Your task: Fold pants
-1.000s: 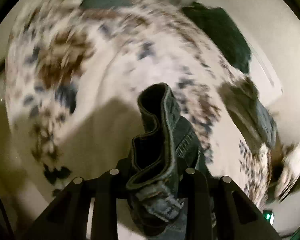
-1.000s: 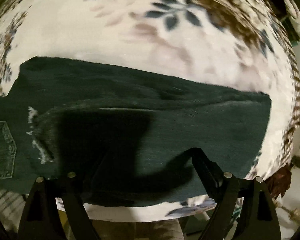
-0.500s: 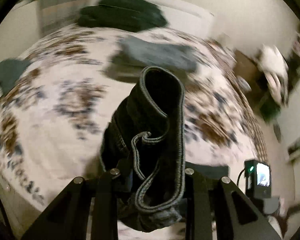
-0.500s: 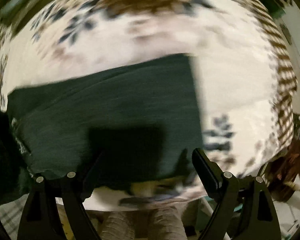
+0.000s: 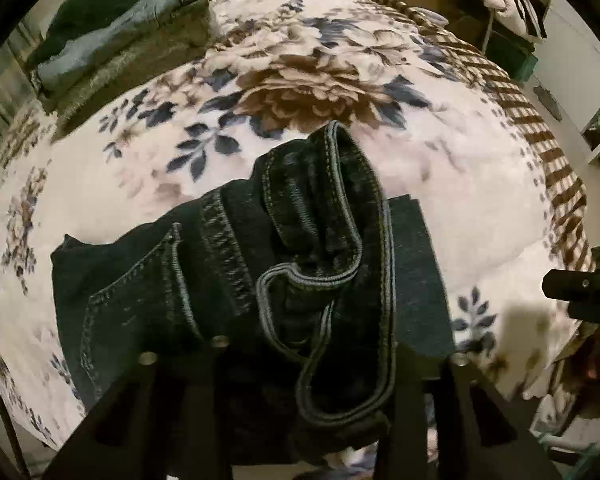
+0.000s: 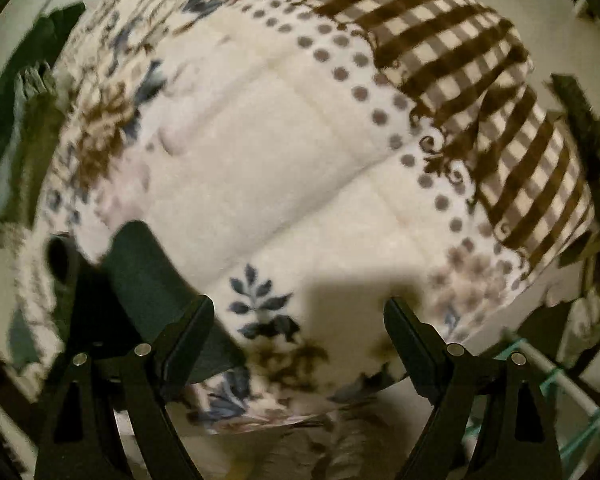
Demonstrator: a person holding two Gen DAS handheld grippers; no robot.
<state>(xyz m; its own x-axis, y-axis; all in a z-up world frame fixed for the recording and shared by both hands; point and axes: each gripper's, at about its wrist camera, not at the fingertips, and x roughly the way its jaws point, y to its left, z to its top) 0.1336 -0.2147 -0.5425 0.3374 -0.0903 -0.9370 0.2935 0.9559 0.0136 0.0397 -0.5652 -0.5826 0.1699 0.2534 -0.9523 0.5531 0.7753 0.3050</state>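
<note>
Left gripper (image 5: 300, 354): I am clamping the bunched waistband of the pants (image 5: 228, 280) between my two fingers; the denim is rising out of the jaws toward the far side.
Pants, position: they are lying on the floral blanket (image 5: 340, 80), spreading left of my left gripper, with a flat dark layer showing on its right.
Right gripper (image 6: 298, 320): I am holding it released, jaws wide apart with nothing between them; a corner of the pants (image 6: 148, 276) is lying just beside its left finger.
Change from half a second ago: the pants are now filling far less of my right view, and bare blanket is taking their place; the left view is sharpening after blur.
Count: one pair of pants in work, two grippers, one stack of folded clothes (image 5: 120, 28) at the far left.
</note>
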